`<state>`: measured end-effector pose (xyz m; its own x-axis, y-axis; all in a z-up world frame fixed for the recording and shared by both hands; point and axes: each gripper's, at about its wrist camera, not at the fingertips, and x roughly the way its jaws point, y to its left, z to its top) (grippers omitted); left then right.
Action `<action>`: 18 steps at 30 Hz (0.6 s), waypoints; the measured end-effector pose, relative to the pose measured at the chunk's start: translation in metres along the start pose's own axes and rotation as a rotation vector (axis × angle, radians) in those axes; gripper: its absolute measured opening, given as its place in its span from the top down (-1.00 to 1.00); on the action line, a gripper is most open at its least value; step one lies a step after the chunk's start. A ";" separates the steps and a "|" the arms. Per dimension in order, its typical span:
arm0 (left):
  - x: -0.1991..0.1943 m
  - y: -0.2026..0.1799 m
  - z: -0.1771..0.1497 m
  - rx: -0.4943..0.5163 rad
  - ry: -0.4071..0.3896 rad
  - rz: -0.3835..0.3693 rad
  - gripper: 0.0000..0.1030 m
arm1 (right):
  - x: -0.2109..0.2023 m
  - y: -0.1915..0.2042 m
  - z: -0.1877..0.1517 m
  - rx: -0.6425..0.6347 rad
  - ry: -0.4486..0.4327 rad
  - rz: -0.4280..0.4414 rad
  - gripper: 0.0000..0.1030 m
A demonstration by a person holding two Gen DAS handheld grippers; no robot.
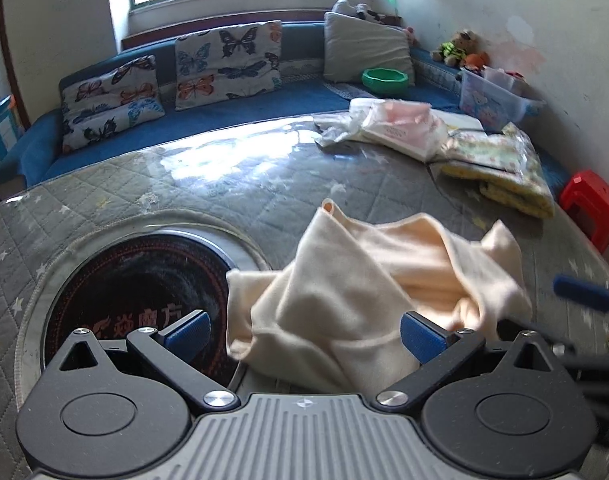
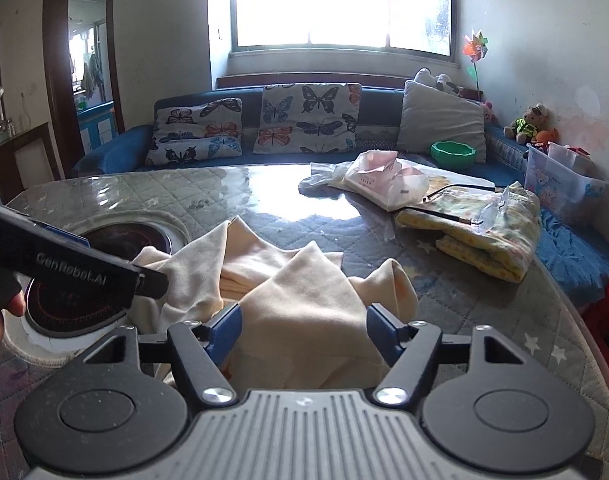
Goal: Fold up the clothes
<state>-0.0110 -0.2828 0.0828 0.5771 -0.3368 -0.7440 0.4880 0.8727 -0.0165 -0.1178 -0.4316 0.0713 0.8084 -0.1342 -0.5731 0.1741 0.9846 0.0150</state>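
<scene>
A crumpled cream garment (image 1: 344,280) lies in a heap on the quilted table (image 1: 224,184), partly over the round black cooktop (image 1: 136,280). My left gripper (image 1: 304,334) is open, its blue pads on either side of the near edge of the cloth. My right gripper (image 2: 302,330) is open too, with the cream garment (image 2: 304,292) bunched between its jaws. The left gripper's body (image 2: 84,272) crosses the left of the right wrist view. A blue fingertip (image 1: 584,292) of the right gripper shows at the right edge of the left wrist view.
A folded yellow floral garment (image 2: 484,232) and a plastic bag of pink cloth (image 2: 384,180) lie at the table's far right. A blue sofa (image 2: 116,156) with butterfly cushions runs behind. A red stool (image 1: 592,208) and a clear storage box (image 2: 560,184) stand at right.
</scene>
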 end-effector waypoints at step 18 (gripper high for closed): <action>0.069 -0.027 0.044 -0.006 0.145 0.150 -0.67 | 0.032 0.007 0.014 -0.020 0.023 0.024 -0.24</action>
<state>0.0446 -0.3455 0.0616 0.5420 -0.1490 -0.8270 0.3999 0.9113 0.0980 -0.0829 -0.4303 0.0651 0.7990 -0.1080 -0.5915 0.1430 0.9896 0.0125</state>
